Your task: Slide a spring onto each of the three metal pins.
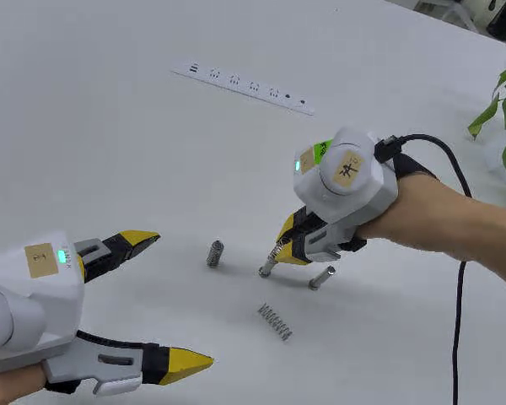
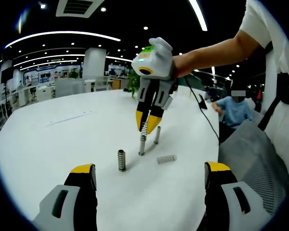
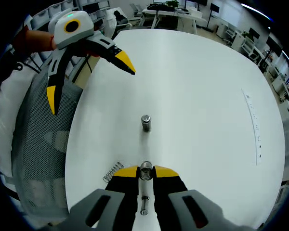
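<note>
Nearest the camera, the left gripper [image 1: 164, 299] hovers above the white workbench [image 1: 110, 126], jaws spread wide. Beyond it a loose spring [image 1: 275, 321] lies flat. Further on, the right gripper [image 1: 280, 250] pinches a spring [image 3: 145, 169] atop the middle pin [image 1: 267, 267], between a spring-fitted pin [image 1: 215, 253] and a bare pin [image 1: 320, 277]. A power strip [image 1: 244, 84] lies farthest back.
</note>
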The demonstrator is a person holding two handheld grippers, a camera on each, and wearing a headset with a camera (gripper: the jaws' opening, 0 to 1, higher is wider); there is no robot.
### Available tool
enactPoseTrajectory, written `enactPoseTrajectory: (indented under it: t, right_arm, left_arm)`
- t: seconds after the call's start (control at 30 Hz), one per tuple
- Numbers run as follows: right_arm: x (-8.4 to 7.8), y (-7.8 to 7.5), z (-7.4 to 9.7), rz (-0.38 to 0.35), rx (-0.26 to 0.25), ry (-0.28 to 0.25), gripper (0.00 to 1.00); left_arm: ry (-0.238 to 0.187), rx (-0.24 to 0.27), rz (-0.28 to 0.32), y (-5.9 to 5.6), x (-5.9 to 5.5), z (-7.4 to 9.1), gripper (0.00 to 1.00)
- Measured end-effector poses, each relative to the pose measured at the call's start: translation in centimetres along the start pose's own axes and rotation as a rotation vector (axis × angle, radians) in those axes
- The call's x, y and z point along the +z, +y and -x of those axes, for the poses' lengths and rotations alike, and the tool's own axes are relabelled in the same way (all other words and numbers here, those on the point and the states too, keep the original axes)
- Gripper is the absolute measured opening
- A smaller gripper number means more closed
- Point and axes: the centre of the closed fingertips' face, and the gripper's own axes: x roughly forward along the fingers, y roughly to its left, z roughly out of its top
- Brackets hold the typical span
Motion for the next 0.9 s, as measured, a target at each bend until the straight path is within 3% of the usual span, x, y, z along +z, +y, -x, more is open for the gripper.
enactPoseTrajectory:
  t: [0.9]
  right_arm:
    - [-1.2, 0.1, -3.4, 0.027, -0.017, 0.019, 0.12]
  left_arm:
    - [-0.003, 0.001, 0.004, 0.3, -0.3, -0.1, 0.94]
